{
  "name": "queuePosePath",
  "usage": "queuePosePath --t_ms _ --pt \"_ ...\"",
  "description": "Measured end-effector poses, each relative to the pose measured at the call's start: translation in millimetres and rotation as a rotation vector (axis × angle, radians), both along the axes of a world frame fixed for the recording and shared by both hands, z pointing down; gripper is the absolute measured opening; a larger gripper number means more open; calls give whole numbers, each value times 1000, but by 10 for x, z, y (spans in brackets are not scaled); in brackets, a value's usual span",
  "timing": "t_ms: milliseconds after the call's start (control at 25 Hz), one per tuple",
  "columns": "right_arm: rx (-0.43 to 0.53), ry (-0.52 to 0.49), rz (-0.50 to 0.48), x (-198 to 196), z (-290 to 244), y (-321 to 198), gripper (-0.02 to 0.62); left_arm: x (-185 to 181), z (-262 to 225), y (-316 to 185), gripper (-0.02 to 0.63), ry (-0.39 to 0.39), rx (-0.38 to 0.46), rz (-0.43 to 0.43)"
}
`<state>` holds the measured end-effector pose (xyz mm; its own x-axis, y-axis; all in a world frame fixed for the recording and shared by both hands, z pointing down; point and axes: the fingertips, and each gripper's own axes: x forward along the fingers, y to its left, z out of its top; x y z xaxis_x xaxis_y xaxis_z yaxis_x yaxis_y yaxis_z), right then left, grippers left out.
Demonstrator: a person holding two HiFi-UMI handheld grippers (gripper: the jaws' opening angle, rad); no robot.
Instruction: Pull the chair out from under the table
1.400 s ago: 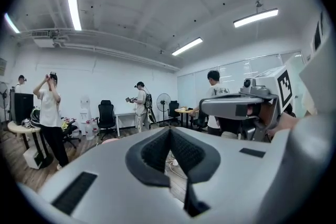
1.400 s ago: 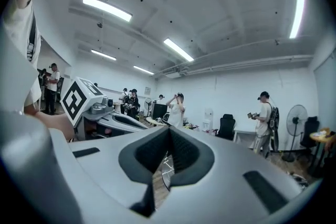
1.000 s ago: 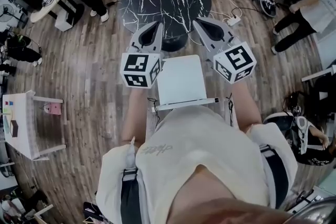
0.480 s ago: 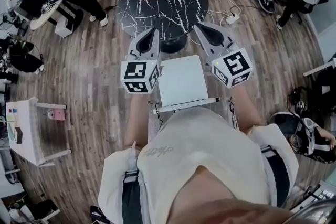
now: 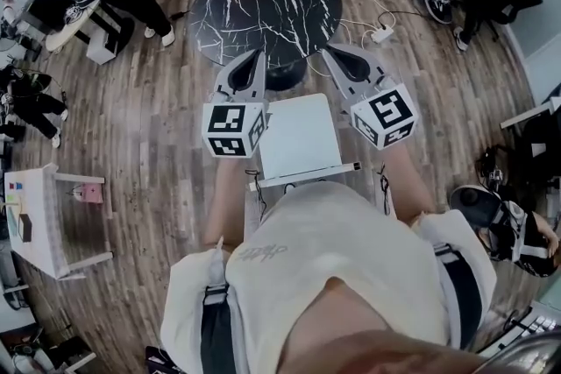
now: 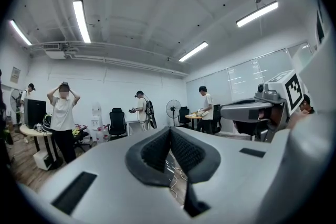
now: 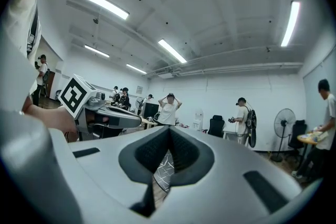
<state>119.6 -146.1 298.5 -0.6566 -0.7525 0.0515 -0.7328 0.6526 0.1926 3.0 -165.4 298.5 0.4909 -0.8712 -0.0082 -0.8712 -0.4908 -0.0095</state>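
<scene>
Grip: your left hand-held gripper (image 5: 256,57) and right hand-held gripper (image 5: 333,52) were both closed, holding nothing | Chair: the white chair (image 5: 301,136) stood between them, just beside the round desk (image 5: 263,9) | Risk: shut jaws could only have nudged it, so it might have skewed or tipped.

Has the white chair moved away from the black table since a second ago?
No. The white chair sits just as close to the black table edge as before.

Workroom with a brown wood-plank floor (image 5: 149,127).
A white power strip (image 5: 381,34) with cables lies on it; a round pedestal fan (image 6: 172,108) stands near the far wall.
</scene>
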Motion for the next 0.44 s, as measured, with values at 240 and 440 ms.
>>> queuePosePath --t_ms 240,440 --pt "-32 18 1 69 157 56 5 71 99 74 18 13 -19 11" --pt "-40 3 26 104 189 67 5 90 148 81 18 4 -39 28"
